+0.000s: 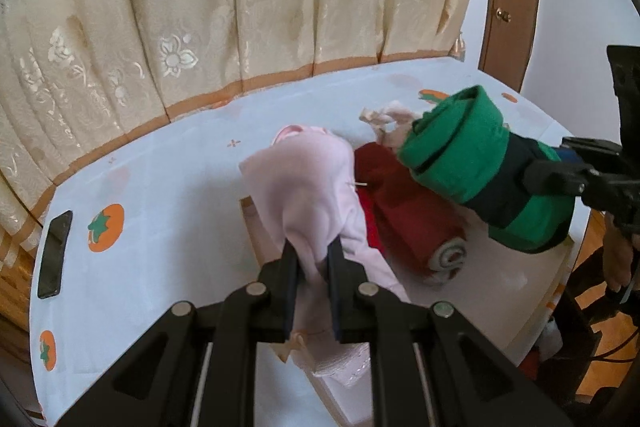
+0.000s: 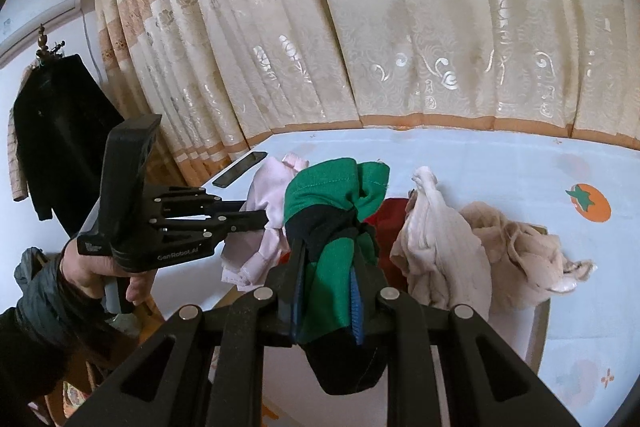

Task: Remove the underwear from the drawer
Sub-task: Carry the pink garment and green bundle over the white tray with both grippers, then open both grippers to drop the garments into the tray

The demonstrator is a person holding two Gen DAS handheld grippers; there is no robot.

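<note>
The left gripper (image 1: 313, 259) pinches pale pink underwear (image 1: 308, 187) while the right gripper (image 2: 328, 267) clamps a green-and-black rolled pair (image 2: 332, 227) (both lifted above the bed (image 1: 160, 207), near the red roll (image 1: 416, 223)).

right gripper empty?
No: the right gripper has its fingers clamped on a rolled green and black garment.

The left hand-held gripper (image 2: 256, 221) was matte black with silver pivot screws (white "GenRobot.AI" lettering along its side); behind it, a dark puffy sleeve (image 2: 44, 291) covered the wrist.
</note>
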